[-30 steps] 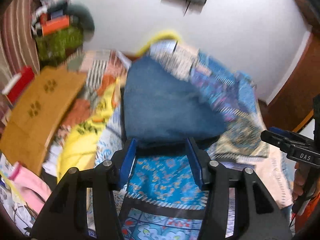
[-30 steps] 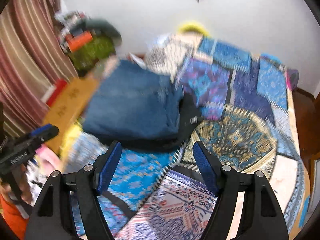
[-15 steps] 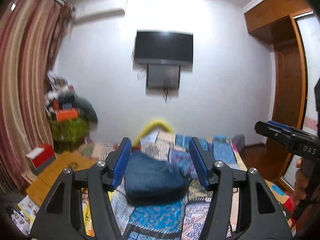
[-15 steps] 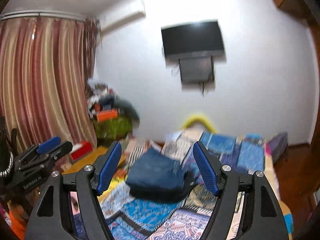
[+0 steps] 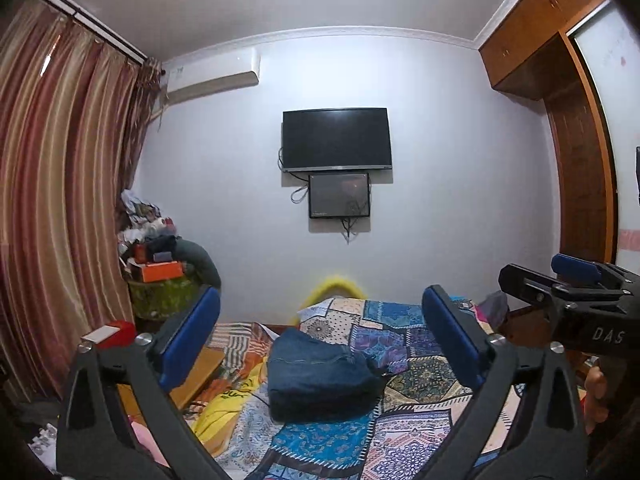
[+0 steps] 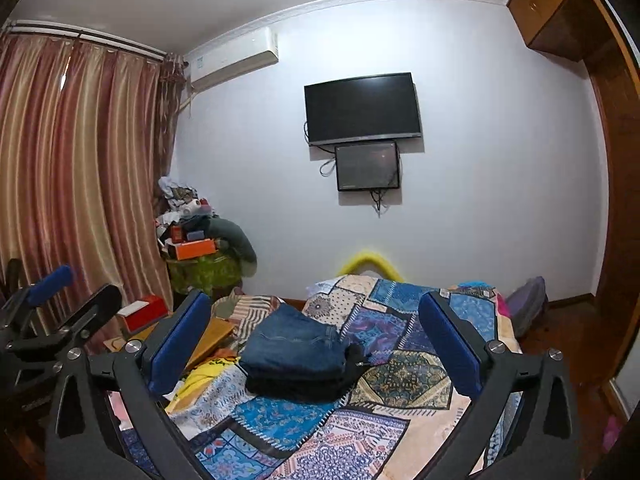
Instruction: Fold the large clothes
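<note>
Both my claws are up and level now, where a second ago they tipped down over the bed with the denim filling the view; now the whole far wall shows, television [image 5: 336, 139] and all. My left claw [image 5: 320, 344] has its jaws opening wide with nothing between them, well wider than before, and my right claw [image 6: 316, 340] is opening the same way, also empty. The folded jeans [image 5: 320, 376] lie released on the patchwork bedspread [image 5: 420, 364], well ahead of both claws, stacked on something dark that might be another garment, though I can't be sure from here. The left view catches my right claw off at its right edge, with a bit of my hand [image 5: 596, 396] under it. The right view instead shows my left claw at its left edge, and it gives a cleaner look at the jeans' top fold and the dark layer beneath. The yellow cloth [image 6: 200, 376] lies just left of the jeans.
</note>
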A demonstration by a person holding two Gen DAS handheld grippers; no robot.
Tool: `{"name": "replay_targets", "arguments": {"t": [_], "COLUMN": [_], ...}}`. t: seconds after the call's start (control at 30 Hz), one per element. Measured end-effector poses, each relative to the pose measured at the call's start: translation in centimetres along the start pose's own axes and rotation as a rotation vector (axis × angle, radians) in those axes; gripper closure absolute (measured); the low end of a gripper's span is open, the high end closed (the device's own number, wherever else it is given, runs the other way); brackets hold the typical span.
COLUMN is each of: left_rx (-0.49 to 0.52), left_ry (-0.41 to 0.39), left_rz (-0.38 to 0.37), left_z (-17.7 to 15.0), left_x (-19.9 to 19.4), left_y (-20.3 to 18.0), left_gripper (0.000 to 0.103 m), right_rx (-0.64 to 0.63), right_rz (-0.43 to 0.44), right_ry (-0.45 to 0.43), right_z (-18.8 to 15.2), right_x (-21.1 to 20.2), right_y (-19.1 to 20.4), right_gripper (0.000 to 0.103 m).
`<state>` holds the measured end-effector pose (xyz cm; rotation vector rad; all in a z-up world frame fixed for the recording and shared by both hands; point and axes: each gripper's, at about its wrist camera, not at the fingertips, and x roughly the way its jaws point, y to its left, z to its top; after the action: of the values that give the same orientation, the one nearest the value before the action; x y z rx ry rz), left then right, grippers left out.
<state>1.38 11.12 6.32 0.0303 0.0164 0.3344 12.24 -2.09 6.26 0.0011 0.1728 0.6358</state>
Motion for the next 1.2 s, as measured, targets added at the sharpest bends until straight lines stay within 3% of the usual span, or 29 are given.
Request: {"name": "replay_targets", "arguments": {"t": [1.2], "left_rx": [-0.061], "left_ry": [0.117], "left_rz": [-0.019], "left_z": [-1.8], "left_x": [1.9], "left_y": [0.3], "left_gripper": [0.001], "right_rx": [-0.017], "right_rz": [-0.026], "right_ry": [0.084], "right_z": [-1.7], "right_x": [-1.0], "right_y": [0.0], "right_gripper": [0.000]}}
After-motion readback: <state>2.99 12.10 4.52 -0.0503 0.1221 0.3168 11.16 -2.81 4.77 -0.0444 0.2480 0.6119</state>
